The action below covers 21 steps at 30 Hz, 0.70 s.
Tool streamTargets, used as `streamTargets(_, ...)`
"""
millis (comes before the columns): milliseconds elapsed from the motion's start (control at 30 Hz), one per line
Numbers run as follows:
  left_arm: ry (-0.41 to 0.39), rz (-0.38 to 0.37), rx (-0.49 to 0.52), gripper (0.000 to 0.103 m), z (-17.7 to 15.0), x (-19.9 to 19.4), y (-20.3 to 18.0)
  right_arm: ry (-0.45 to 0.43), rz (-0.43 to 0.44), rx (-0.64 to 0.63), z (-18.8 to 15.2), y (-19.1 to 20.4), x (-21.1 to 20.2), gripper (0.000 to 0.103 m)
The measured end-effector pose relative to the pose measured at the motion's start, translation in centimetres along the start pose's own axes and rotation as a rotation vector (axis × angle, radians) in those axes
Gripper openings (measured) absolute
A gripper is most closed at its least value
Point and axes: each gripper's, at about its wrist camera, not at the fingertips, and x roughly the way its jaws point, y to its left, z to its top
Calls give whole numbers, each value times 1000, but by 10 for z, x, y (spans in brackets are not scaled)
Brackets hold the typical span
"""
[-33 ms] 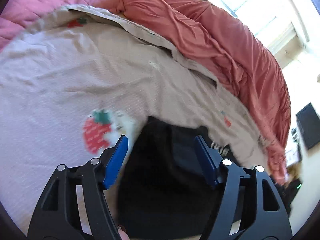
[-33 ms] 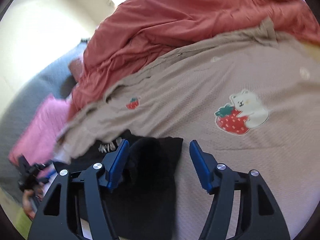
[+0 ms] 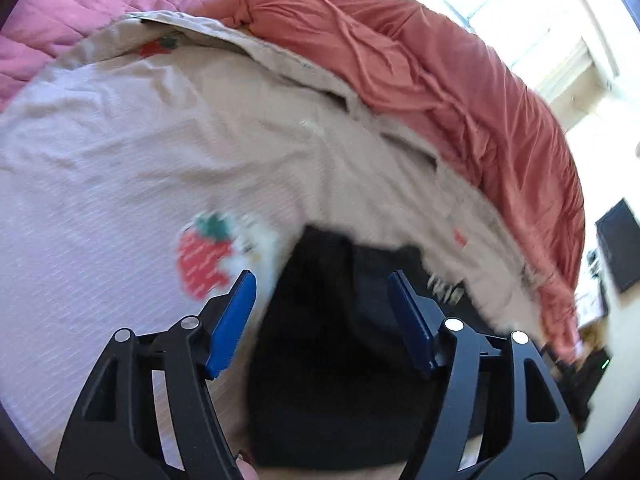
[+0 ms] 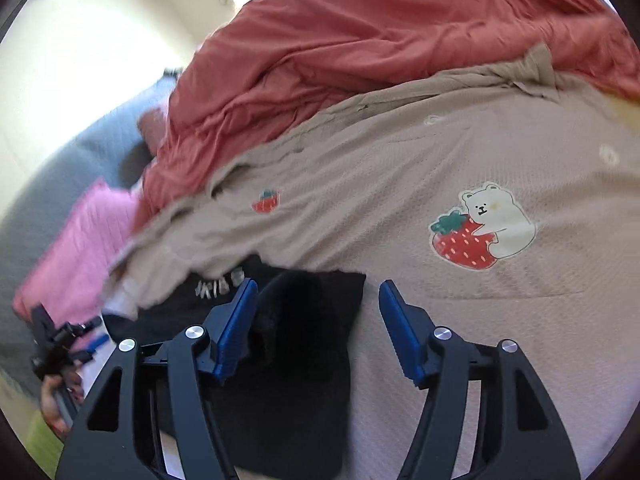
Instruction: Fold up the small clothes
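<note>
The left gripper (image 3: pixel 322 312) hung with its jaws apart over a black garment (image 3: pixel 320 360) on the beige strawberry-print bedspread (image 3: pixel 140 168). A rust-red blanket (image 3: pixel 440 92) lay bunched along the far right.

Black folded garment (image 3: pixel 328 360): near edge cut off by frame bottom, white lettering beside it smeared, unreadable. Strawberry print (image 3: pixel 204 256) left of garment motion-blurred.

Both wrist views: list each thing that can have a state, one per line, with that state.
left gripper: open, over the garment, gripping nothing.
right gripper: open, gripping nothing.
black garment: lying on the bed, released.
strawberry bed sheet: spread, wrinkled.
red duvet: bunched up at the far side.
</note>
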Motion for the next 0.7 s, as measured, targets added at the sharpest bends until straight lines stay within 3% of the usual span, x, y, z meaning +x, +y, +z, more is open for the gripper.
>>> streamTargets(133, 70, 37, 51, 63, -26, -2, 10, 121, -9, -3, -23, 2, 1, 62)
streamTargets(267, 126, 15, 53, 66, -53, 2, 19, 236, -42, 17, -45, -2, 10, 62)
streamTargets(367, 129, 28, 85, 68, -57, 8, 12, 240, -44, -18, -48, 3, 15, 61)
streamTargets(400, 128, 27, 86, 68, -54, 10, 10, 247, -43, -27, -49, 5, 18, 58)
streamTargets(467, 129, 11, 82, 68, -49, 15, 5, 280, -24, -33, -52, 5, 24, 28)
streamTargets(500, 137, 18, 87, 66, -46, 21, 0, 296, -12, -32, -53, 5, 25, 24)
streamTargets(533, 143, 31, 96, 42, -45, 24, -5, 300, -6, -31, -52, 5, 25, 14)
streamTargets(600, 136, 22, 118, 13, -45, 23, -14, 281, 36, -7, -49, 3, 17, 10)
streamTargets(700, 105, 18, 170, 8, -43, 12, -28, 245, 113, 51, -44, -2, 3, 9)
